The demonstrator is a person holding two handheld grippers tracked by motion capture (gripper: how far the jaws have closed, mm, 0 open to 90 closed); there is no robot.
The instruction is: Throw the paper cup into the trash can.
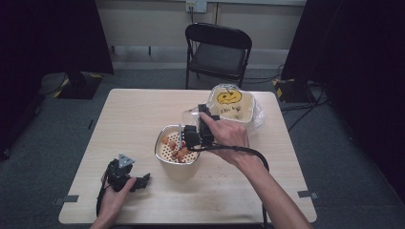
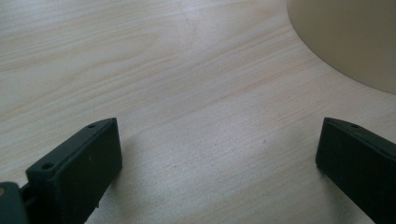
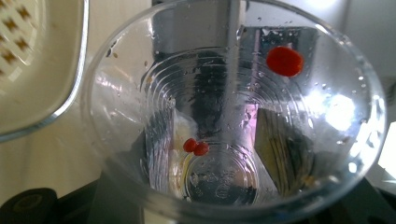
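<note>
The right claw (image 1: 193, 138) is clamped on a clear plastic cup (image 3: 233, 116), tipped over the strainer bowl (image 1: 175, 151) at counter (image 1: 138, 114) centre, presumably so the contents fall into it. The cup is nearly empty: approx. three red bits (image 3: 196, 146) cling to its wet wall and base. The bowl's perforated insert likely drains liquid while keeping the orange pieces (image 1: 179, 152). The left claw (image 1: 138, 182) rests on the counter w/ jaws wide, holding nothing, parked just beside the bowl. A bag w/ a pumpkin face (image 1: 231, 102) lies behind.

clear glossy plastic cup (image 3: 233, 121), pale wood table (image 2: 187, 93)
</note>
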